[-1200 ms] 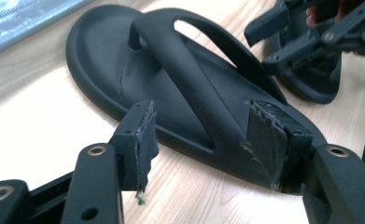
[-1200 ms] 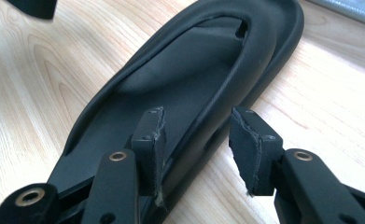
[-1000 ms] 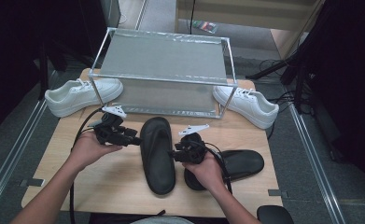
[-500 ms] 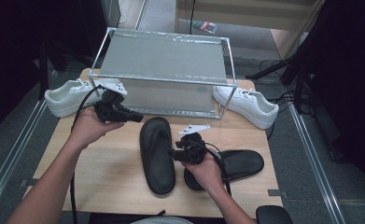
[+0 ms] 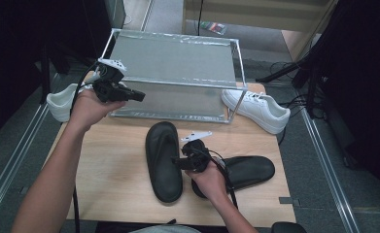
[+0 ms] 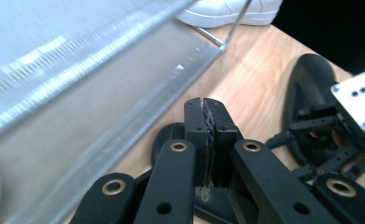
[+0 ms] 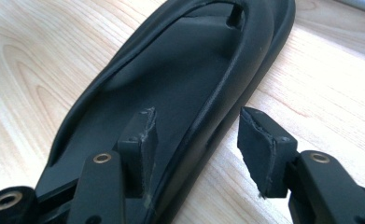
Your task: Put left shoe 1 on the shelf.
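Dark floor and black stands ring your wooden table (image 5: 114, 174), which carries a metal-framed shelf rack (image 5: 178, 68) at its far side.

At the far left, a white sneaker (image 5: 60, 103) sits at the table's edge, partly behind your left hand. Your left gripper (image 5: 138, 95) is held up off the table in front of the rack's left end, pointing right. Its jaws have just been closing and now stand pressed together with nothing between them, as the left gripper view shows: the two pads (image 6: 203, 122) meet face to face above the wood.

Toward the middle, a black flip-flop (image 5: 163, 160) lies flat on the table, lengthwise toward the rack, just in front of the rack's lower rail. Your right gripper (image 5: 176, 163) sits low at this flip-flop's right edge. Its jaws have just been opening and stand wide: in the right gripper view one pad (image 7: 140, 135) is over the footbed, the other pad (image 7: 264, 149) is out over bare wood, and the flip-flop's raised rim runs between them, with neither pad pressing on it.

Further right, the second black flip-flop (image 5: 246, 171) lies crosswise behind your right hand, close to the first. At the far right, a second white sneaker (image 5: 258, 109) rests beside the rack's right front post.
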Motion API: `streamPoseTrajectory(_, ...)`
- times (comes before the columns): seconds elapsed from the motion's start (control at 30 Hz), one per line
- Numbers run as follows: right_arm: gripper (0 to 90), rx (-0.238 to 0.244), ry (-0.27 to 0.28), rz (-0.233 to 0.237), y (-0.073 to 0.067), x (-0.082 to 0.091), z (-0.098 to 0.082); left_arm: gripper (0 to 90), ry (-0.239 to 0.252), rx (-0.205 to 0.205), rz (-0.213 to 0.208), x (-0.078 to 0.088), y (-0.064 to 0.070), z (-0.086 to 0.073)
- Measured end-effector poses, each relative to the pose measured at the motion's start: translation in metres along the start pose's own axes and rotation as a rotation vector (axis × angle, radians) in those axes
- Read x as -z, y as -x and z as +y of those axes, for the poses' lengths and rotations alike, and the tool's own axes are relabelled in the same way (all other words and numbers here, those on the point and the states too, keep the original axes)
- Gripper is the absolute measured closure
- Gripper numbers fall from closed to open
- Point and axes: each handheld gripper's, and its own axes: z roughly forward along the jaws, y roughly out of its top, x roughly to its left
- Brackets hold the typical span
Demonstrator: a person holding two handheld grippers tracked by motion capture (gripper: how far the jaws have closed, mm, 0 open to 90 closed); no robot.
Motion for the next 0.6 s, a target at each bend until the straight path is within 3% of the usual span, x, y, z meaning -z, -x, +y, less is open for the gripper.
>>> streamPoseTrajectory(0.23, 48.4, -0.036, -0.031, -0.014, 0.0, -0.012, 0.001, 89.8, 0.033, 0.007, 0.017, -0.001, -0.013, 0.022)
streamPoseTrajectory(0.37, 49.6, -0.05, -0.04, -0.022, -0.001, -0.018, 0.003, 89.9, 0.037, 0.0, 0.05, -0.008, -0.018, 0.027)
streamPoseTrajectory(0.43, 50.5, -0.049, -0.053, -0.037, 0.0, -0.021, 0.004, 89.8, 0.026, -0.015, 0.086, -0.013, -0.02, 0.029)
streamPoseTrajectory(0.6, 52.0, -0.07, -0.061, -0.04, -0.001, -0.025, 0.006, 89.8, 0.075, -0.035, 0.118, -0.014, -0.025, 0.034)
